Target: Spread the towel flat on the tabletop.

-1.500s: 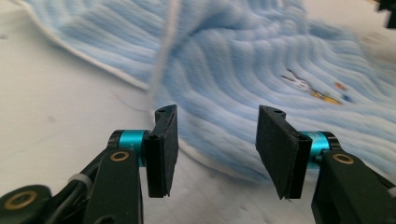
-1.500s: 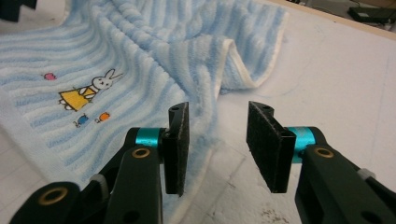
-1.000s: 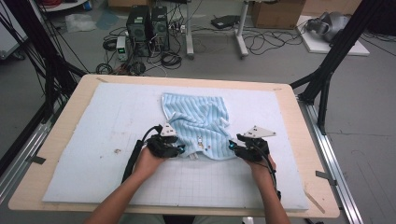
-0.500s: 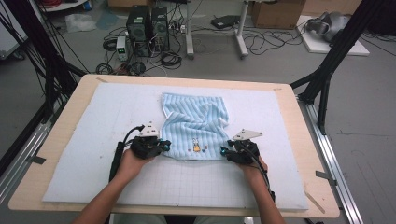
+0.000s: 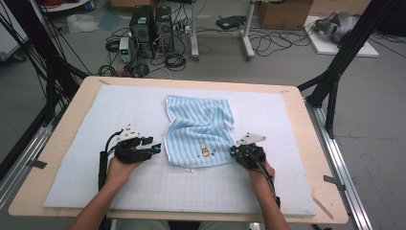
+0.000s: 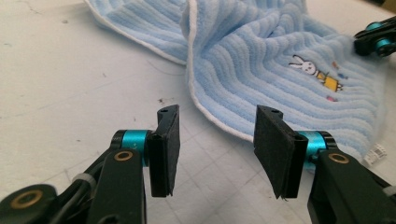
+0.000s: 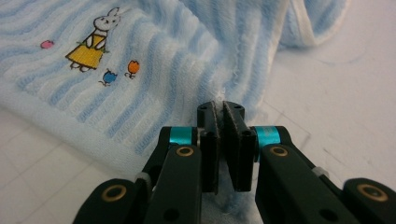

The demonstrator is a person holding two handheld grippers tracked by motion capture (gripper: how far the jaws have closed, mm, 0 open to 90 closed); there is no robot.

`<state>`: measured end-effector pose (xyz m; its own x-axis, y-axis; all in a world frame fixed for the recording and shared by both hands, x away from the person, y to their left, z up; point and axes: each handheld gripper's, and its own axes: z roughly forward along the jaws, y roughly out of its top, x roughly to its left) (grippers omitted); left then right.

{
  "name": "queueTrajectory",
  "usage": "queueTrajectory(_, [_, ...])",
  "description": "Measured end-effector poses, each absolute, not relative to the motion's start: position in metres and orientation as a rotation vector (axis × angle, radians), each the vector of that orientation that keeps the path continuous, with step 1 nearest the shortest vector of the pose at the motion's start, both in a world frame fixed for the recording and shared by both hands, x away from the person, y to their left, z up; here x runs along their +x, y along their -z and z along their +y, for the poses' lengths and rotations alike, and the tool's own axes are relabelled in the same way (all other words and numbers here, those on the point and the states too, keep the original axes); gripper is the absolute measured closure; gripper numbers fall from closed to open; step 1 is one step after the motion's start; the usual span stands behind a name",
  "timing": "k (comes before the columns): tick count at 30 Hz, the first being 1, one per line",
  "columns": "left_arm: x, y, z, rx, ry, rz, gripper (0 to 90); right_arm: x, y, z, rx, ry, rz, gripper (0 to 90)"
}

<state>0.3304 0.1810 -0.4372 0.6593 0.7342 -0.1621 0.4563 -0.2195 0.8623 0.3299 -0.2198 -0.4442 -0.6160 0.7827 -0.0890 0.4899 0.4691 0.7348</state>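
Pale-blue ribbed towel point(image 5: 198, 132) — rumpled, rabbit-embroidered — lying mid-table.

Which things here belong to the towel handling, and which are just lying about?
In the job:
- blue striped towel with rabbit print
- right hand-held gripper, jaws just closing, pinching the towel's edge
- left hand-held gripper, jaws just opening, nothing between them
- white mat

Lying about:
- computer towers
- floor cables
- cardboard box

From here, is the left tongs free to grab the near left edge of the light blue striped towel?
Probably yes: the left tongs stand open with bare mat between them and the towel's white-trimmed edge, nothing in between.
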Motion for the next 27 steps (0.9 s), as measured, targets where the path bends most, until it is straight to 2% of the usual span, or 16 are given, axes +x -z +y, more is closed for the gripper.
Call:
queueTrajectory(7, [0.323,0.442,0.156,1.908,-0.165,0.823,49.9,0.325,0.437,-0.227,1.092,-1.121,2.251,63.6])
queueTrajectory(11, [0.318,0.447,0.141,1.971,-0.161,0.807,44.4,0.327,0.445,-0.221,1.104,-1.085,2.32,57.8])
queueTrajectory(13, [0.317,0.45,0.133,2.034,-0.208,0.794,45.2,0.328,0.449,-0.218,1.092,-1.07,2.334,58.9])
queueTrajectory(14, [0.316,0.451,0.129,2.061,-0.241,0.799,48.8,0.328,0.45,-0.218,1.09,-1.082,2.331,61.3])
queueTrajectory(15, [0.314,0.45,0.125,2.079,-0.296,0.782,54.9,0.328,0.45,-0.218,1.095,-1.086,2.334,65.0])
queueTrajectory(16, [0.313,0.449,0.122,2.087,-0.303,0.762,65.0,0.328,0.45,-0.219,1.085,-1.098,2.343,72.0])
queueTrajectory(17, [0.312,0.45,0.119,2.09,-0.299,0.739,79.2,0.328,0.45,-0.218,1.076,-1.103,2.353,78.4])
queueTrajectory(18, [0.31,0.449,0.117,2.103,-0.319,0.732,84.5,0.327,0.45,-0.217,1.069,-1.108,2.362,81.3])
queueTrajectory(27, [0.305,0.44,0.138,2.027,-0.273,0.773,86.3,0.315,0.447,-0.213,1.019,-1.128,2.426,83.3])
